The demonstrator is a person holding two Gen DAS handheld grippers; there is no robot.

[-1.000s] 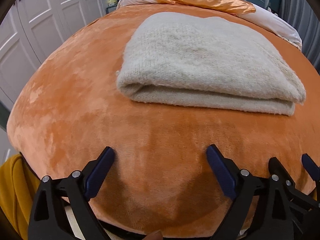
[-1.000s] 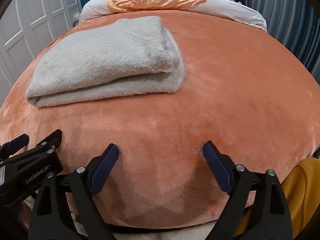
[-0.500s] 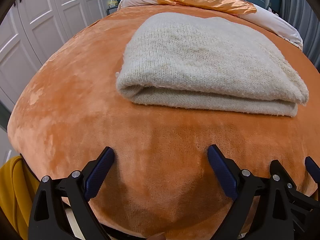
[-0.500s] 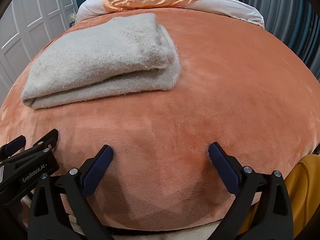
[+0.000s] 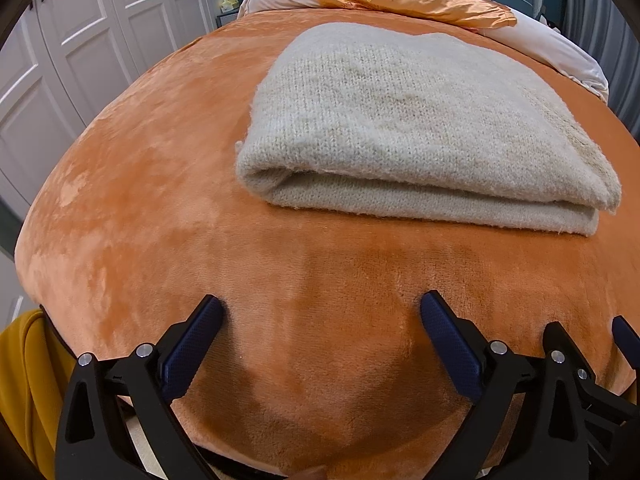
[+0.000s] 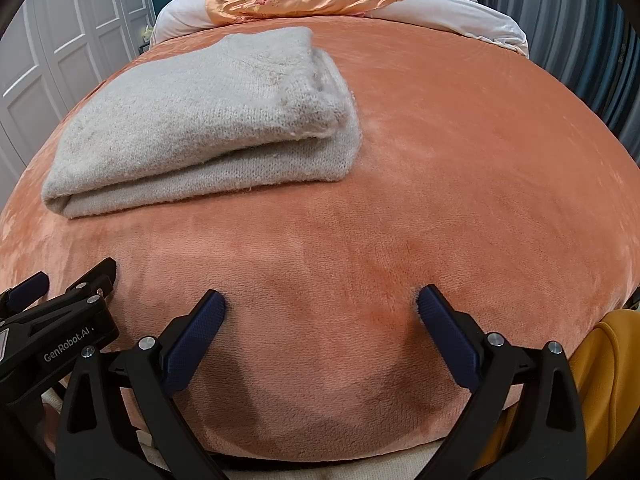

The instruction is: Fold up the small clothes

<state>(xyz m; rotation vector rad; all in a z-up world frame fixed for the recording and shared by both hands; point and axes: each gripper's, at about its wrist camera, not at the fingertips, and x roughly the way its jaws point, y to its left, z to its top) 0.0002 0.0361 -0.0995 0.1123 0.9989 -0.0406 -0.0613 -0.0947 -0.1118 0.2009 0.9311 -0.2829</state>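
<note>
Both grippers, left gripper (image 5: 320, 320) & right gripper (image 6: 320, 312), wide open w/ nothing held; cream knit sweater (image 5: 416, 132) looks soft, floppy, prob light, so I'd pinch its near folded edge.

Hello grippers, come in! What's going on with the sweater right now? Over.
Left gripper open, empty. Right gripper open, empty. Cream sweater folded on orange blanket, untouched. Nothing between.
</note>
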